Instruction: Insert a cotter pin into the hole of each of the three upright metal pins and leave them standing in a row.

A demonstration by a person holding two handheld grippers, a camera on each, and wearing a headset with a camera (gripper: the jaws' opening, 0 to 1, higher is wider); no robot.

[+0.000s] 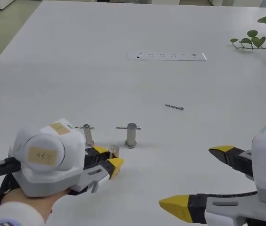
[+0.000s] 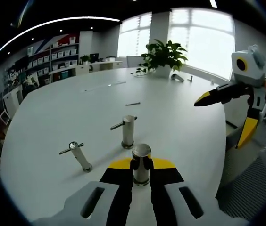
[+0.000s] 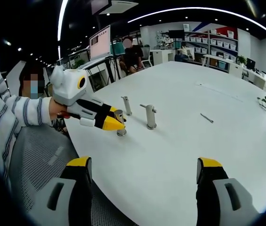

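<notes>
Left gripper [image 2: 141,170] is clamped on the third metal pin [image 2: 141,154], which is upright and has no cotter pin through it. Right gripper [image 3: 145,165] stands wide and empty. Just beside, first fitted pin [image 1: 131,135] and second fitted pin [image 1: 88,134] stand complete. The loose cotter pin [image 1: 174,107] lies well apart. Advised: hold the pin steady with its hole turned rightward, and grip the cotter pin near its head.

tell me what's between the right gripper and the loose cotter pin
Just bare table between the right gripper and the loose cotter pin, seen in the head view.

Open-plan office w/ shelving [image 2: 62,55], monitor [image 3: 100,42], big white table [image 1: 76,70] (potted plant [image 2: 163,54] too).
</notes>
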